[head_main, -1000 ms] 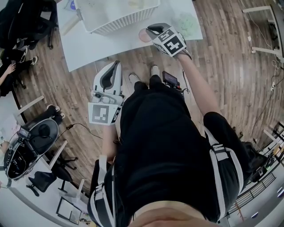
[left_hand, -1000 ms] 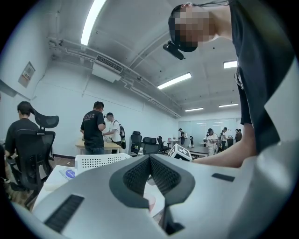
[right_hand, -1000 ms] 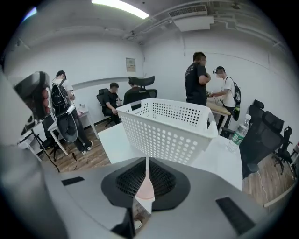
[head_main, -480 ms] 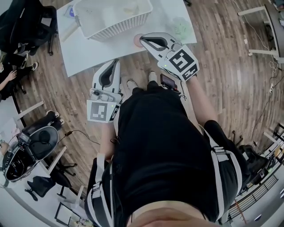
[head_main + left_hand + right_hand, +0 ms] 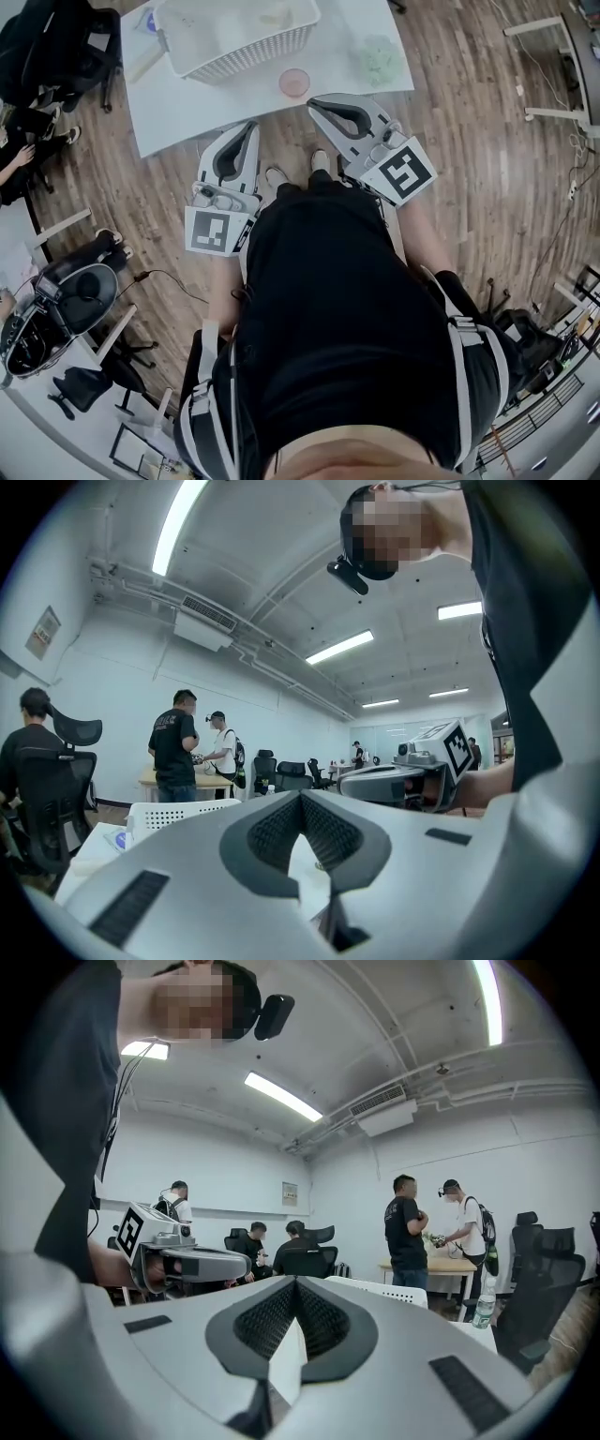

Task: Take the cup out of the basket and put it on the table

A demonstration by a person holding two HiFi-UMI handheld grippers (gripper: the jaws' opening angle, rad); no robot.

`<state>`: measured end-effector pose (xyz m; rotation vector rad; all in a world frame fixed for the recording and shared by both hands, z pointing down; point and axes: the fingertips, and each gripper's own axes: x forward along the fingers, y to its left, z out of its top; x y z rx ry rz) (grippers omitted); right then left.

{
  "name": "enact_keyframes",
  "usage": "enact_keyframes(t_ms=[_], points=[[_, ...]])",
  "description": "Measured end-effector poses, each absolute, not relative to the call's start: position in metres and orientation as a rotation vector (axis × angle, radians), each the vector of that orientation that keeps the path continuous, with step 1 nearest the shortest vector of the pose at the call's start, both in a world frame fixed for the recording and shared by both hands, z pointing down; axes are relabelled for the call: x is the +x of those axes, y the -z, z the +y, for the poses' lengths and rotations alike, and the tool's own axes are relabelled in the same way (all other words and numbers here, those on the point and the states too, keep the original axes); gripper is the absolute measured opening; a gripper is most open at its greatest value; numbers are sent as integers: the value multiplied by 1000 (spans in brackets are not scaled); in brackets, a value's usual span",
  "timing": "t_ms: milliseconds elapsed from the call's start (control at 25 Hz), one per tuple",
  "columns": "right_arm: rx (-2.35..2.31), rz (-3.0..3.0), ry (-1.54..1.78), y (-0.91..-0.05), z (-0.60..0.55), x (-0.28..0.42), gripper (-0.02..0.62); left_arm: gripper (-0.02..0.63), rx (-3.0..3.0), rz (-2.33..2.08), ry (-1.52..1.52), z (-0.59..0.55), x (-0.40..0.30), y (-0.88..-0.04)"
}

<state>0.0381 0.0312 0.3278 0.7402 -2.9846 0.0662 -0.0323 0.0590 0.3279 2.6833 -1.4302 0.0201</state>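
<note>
Right tongs, closed and empty, have drawn back from the round pink cup on the smooth white counter; left tongs closed too.

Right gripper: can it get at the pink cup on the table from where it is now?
Probably yes. The pink cup stands in the open near the edge of the table, just ahead of the right gripper, with nothing between them. The gripper's jaws are shut, so they must open first.
</note>
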Motion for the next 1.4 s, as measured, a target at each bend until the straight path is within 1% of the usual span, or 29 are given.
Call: enact_keyframes(t_ms=[200,720,1080,1200,1400], points=[[734,-2978,-94,-336,36,43,20,20,2657,-1449,55,59,-34,-323],[704,-2913,-72,-348,40,40,20,20,2669,-1468,2,69,-42,-326],[757,-2806,-51,-358,30,10,20,20,2705,-1438,-17,86,-76,-326],[772,-2786,-54,-359,22,-1,20,20,2694,-1434,-65,88,-90,-330],[774,-2704,8,-366,6,-15,20,20,2713,-1382,-58,95,-102,-334]])
